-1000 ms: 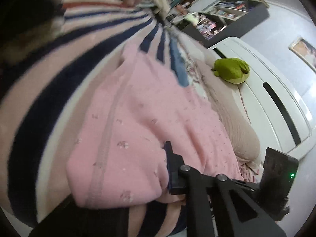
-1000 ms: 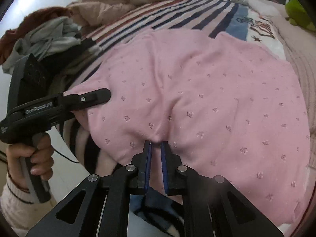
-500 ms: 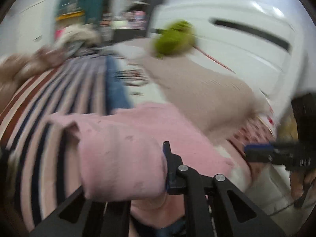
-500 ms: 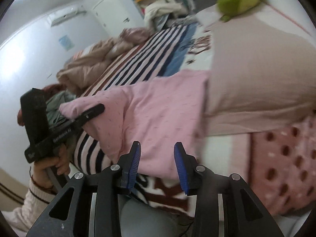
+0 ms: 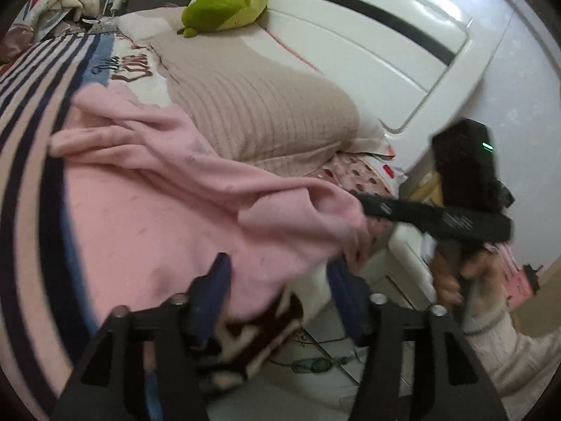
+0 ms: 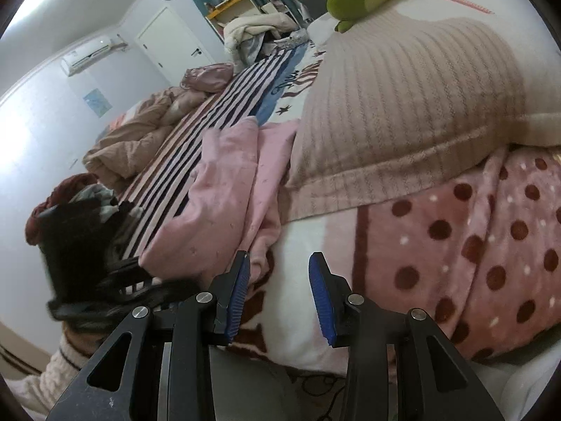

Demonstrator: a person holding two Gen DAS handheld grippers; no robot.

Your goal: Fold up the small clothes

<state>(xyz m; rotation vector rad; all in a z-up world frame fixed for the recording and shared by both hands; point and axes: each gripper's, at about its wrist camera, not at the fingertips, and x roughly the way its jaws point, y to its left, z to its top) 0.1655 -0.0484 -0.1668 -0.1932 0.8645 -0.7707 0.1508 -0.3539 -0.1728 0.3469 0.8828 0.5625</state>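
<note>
A small pink garment [image 5: 168, 210] lies folded over in loose creases on the striped bedspread [image 5: 31, 112]; it also shows in the right wrist view [image 6: 224, 189]. My left gripper [image 5: 277, 291] is open, its fingers straddling the garment's near edge at the bed's side. My right gripper [image 6: 278, 291] is open and empty over the bed's edge, just right of the garment. In the left wrist view the right gripper [image 5: 364, 207] is seen from the side, its tip against the garment's right fold.
A beige ribbed pillow [image 5: 259, 105] lies right behind the garment, with a green plush toy [image 5: 224, 3] beyond it and a white headboard [image 5: 368, 45]. A pink polka-dot blanket [image 6: 473, 238] covers the bed's right part. Piled clothes [image 6: 70, 196] and bedding [image 6: 140, 133] lie at the left.
Both grippers swung toward the pillow end. The left gripper, shut on the garment before, has opened and the fold has dropped onto the bed. The right gripper opened wider.
</note>
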